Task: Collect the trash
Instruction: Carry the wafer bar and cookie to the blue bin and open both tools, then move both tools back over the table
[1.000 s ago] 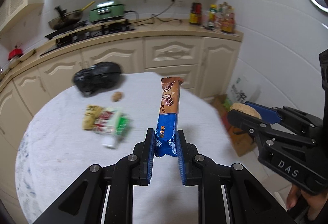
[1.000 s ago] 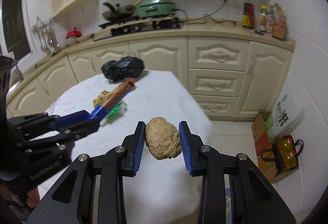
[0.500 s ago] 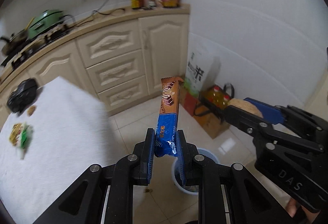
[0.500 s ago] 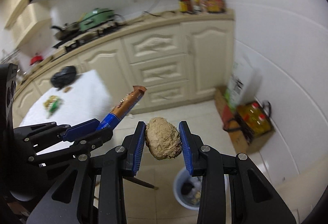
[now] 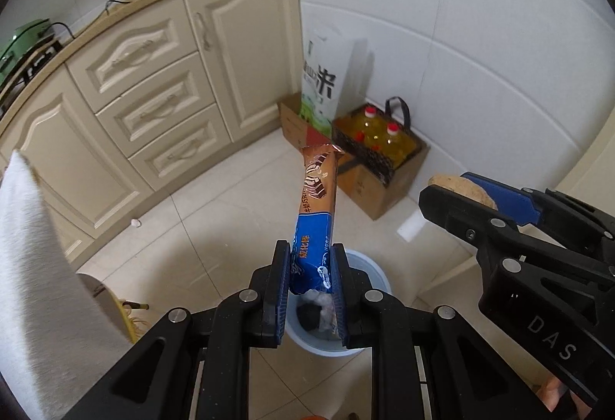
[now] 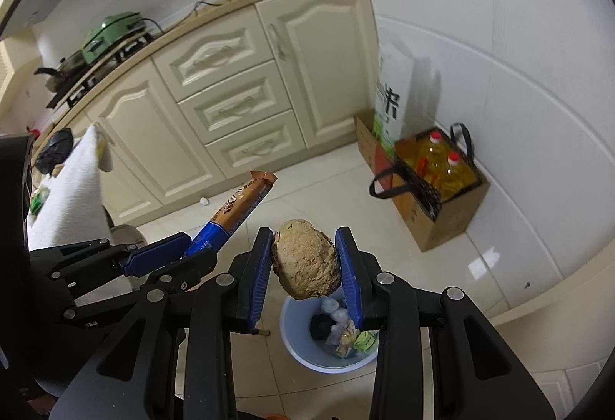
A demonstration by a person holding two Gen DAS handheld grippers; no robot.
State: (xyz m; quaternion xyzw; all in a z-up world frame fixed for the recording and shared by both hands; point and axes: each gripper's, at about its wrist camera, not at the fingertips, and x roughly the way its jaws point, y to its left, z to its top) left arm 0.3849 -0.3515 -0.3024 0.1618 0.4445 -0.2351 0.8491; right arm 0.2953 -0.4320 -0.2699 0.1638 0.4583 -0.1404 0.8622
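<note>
My left gripper is shut on the blue end of a long blue-and-brown snack wrapper, which sticks up and away from the jaws. My right gripper is shut on a rough tan lump of food scrap. Both hang over the tiled floor above a pale blue trash bin that holds several scraps; in the left wrist view the trash bin sits directly under the jaws. The right gripper shows at the right of the left wrist view, the left gripper at the left of the right wrist view.
A white-clothed table edges in at the left. Cream cabinets line the back. In the corner stand a cardboard box with oil bottles and a white bag. A stool sits by the table.
Both grippers swung away from the table to the right and downward, carrying the wrapper and the lump. The table has slid to the left edge and the bin now lies beneath the jaws.
</note>
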